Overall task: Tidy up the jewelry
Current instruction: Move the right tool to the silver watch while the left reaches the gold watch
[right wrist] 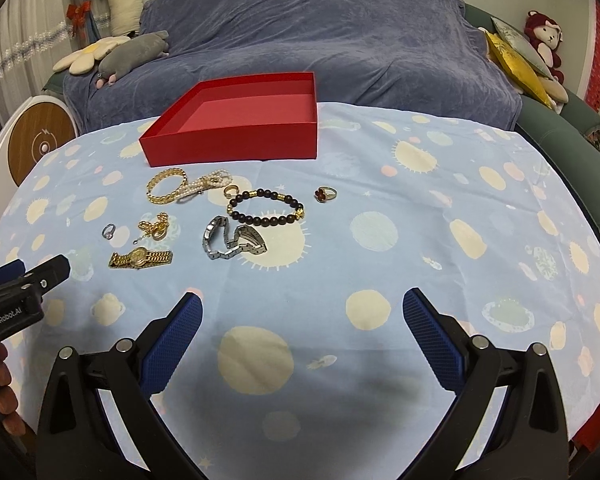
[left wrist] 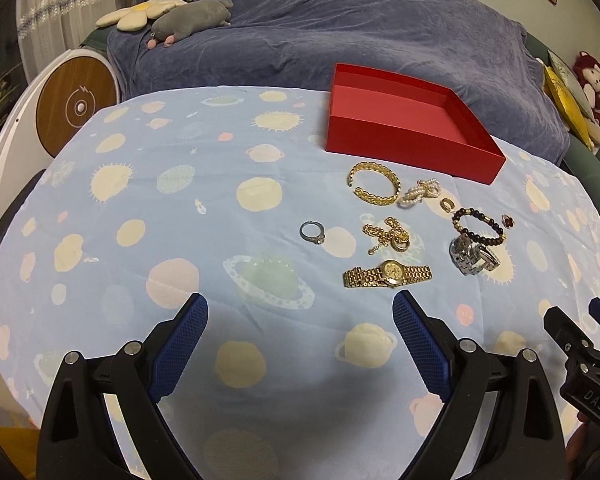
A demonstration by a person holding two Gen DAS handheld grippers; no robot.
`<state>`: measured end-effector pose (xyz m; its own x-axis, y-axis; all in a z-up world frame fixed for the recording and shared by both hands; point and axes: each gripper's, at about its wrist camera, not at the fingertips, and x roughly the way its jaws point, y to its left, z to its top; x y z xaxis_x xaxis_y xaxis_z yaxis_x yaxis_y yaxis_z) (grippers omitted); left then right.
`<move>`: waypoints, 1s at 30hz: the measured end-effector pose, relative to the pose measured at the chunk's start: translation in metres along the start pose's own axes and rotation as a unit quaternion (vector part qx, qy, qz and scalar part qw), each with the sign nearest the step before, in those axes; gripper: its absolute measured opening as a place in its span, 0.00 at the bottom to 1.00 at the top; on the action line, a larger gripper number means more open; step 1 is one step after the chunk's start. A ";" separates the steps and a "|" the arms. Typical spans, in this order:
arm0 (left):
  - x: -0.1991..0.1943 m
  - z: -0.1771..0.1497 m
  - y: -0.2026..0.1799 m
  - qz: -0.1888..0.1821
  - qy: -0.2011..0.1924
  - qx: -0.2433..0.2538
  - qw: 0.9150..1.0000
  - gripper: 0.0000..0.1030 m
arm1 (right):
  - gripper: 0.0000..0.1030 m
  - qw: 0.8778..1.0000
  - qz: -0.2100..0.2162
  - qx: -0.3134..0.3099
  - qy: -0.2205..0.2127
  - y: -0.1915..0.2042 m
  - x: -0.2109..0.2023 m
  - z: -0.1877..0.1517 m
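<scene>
In the left wrist view, the left gripper has its two blue-padded fingers spread wide apart, holding nothing and touching nothing, above the planet-print cloth. The red box stands at the far side of the cloth with no lid, and nothing shows inside it. All the jewelry lies on the cloth in front of the box: a gold cuff bracelet, a pearl piece just beside it, a silver ring, a gold chain, a gold watch, a silver watch and a dark bead bracelet. The tip of the right gripper enters at the right edge. In the right wrist view, the right gripper is also wide open and empty over the cloth, well apart from the jewelry. The red box has a bare floor. A red flower ring lies alone to the right of the bead bracelet. The left gripper comes in from the left edge, near the gold watch.
</scene>
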<state>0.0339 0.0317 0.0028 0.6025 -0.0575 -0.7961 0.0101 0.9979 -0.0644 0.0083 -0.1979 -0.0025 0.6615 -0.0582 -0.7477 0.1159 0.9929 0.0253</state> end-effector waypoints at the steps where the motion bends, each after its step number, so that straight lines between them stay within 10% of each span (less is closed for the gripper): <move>1: 0.002 0.001 0.000 -0.005 -0.001 0.001 1.000 0.88 | 0.95 1.000 0.006 0.003 0.003 0.000 0.003 0.001; 15: 0.055 0.001 -0.050 -0.089 0.001 0.161 0.983 0.66 | 0.95 1.000 0.013 0.008 0.025 -0.010 0.020 0.007; 21: 0.064 -0.003 -0.060 -0.092 0.005 0.174 0.981 0.60 | 0.95 0.999 0.015 0.011 0.030 -0.015 0.026 0.011; 26: 0.061 -0.005 -0.063 -0.102 -0.001 0.174 0.979 0.25 | 0.95 0.999 0.018 0.007 0.032 -0.014 0.028 0.013; 30: 0.057 -0.005 -0.063 -0.120 0.010 0.160 0.980 0.24 | 0.95 0.999 0.021 0.005 0.033 -0.012 0.030 0.014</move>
<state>0.0636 -0.0342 -0.0415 0.5367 -0.2893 -0.7927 0.4016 0.9137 -0.0616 0.0371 -0.2130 -0.0160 0.6154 -0.0086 -0.7881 0.0963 0.9933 0.0644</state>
